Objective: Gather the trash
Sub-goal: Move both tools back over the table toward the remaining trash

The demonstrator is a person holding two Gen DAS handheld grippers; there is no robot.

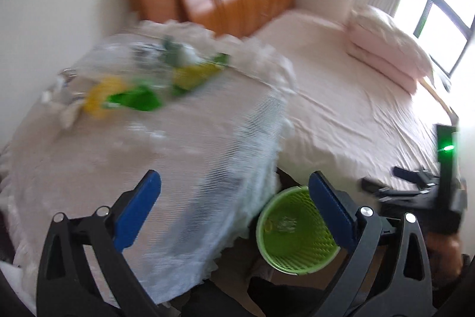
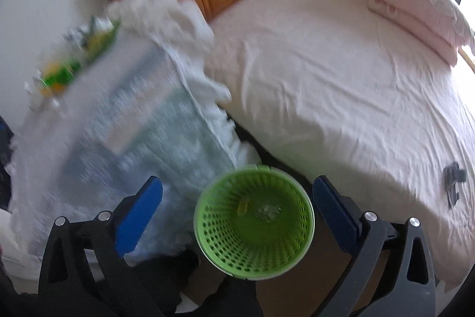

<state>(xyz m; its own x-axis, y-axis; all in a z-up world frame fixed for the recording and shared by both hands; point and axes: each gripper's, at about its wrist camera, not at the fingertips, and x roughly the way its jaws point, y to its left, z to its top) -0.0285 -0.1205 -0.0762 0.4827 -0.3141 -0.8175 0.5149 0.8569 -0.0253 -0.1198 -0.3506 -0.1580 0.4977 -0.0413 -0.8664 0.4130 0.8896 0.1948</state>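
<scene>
**Light, crinkly litter left on the tabletop**

The bed (image 2: 326, 79) holds no trash. Your green bin (image 2: 253, 223) stands between it and the covered tabletop (image 1: 148, 144). The wrappers (image 1: 133, 97) there look light and slippery; pinch a bunched fold. Both the left claw (image 1: 234, 208) and right claw (image 2: 237, 213) gape, empty.

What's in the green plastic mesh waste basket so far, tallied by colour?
Yellow scrap: 1
Clear crumpled plastic piece: 1
Total: 2, both inside the green plastic mesh waste basket.
The green, yellow and clear trash pile on the white cloth-covered table is too blurred to count.
</scene>
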